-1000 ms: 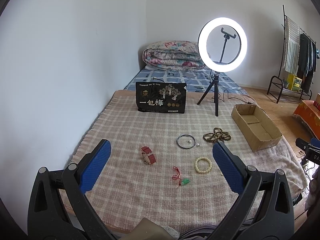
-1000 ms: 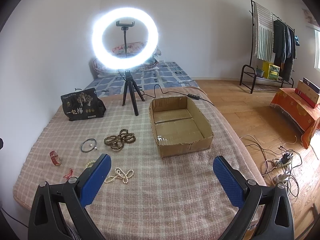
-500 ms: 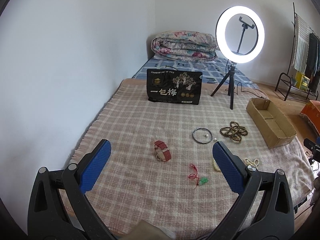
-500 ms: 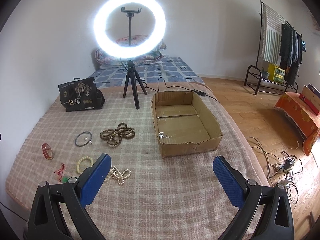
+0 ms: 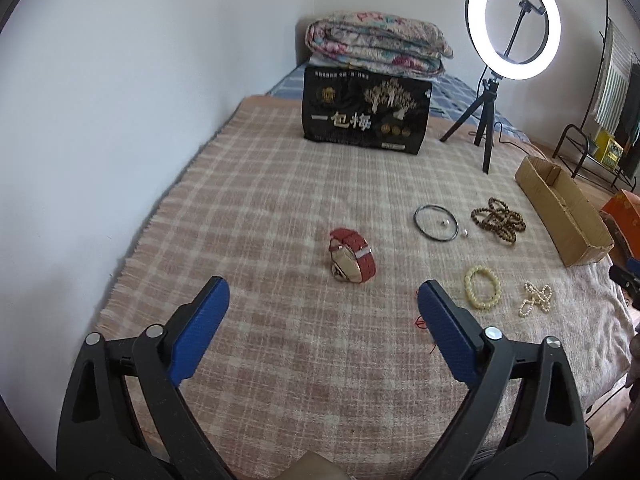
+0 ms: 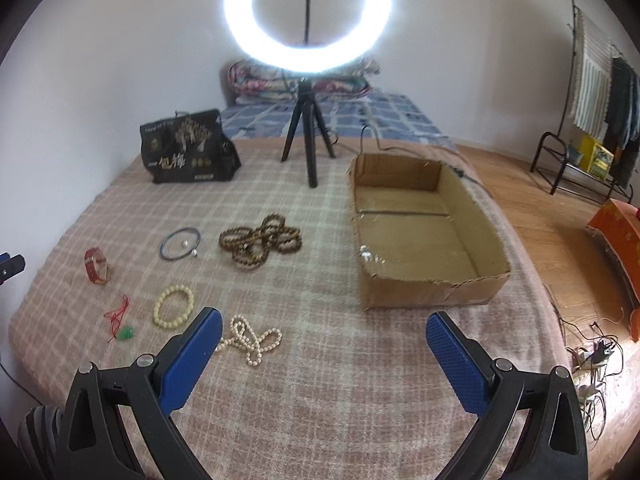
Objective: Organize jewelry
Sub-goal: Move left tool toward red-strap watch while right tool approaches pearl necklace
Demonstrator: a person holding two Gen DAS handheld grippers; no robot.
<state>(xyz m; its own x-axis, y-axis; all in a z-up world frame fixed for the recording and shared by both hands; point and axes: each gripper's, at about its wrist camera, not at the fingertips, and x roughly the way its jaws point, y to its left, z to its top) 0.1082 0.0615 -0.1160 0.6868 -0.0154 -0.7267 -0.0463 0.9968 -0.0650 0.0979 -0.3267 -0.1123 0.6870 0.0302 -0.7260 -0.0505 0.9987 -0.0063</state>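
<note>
So, the red watch (image 5: 352, 255) lies on the checked blanket (image 5: 260, 200), just ahead of the left gripper (image 5: 323, 312), whose jaws have just been closing a bit but are spread wide w/ nothing between. The right gripper (image 6: 324, 334) is spread too, empty, near the pearl necklace (image 6: 252, 340). The watch is judged light, stiff at the case, strap springy; best taken across the strap. The cardboard box (image 6: 432, 284) sits well apart.

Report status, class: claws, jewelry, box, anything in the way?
Left claw open, its jaws just closing slightly, nothing between. Right claw open, empty. Jewelry loose on blanket; red watch ahead. Box holds none. Path clear.
</note>
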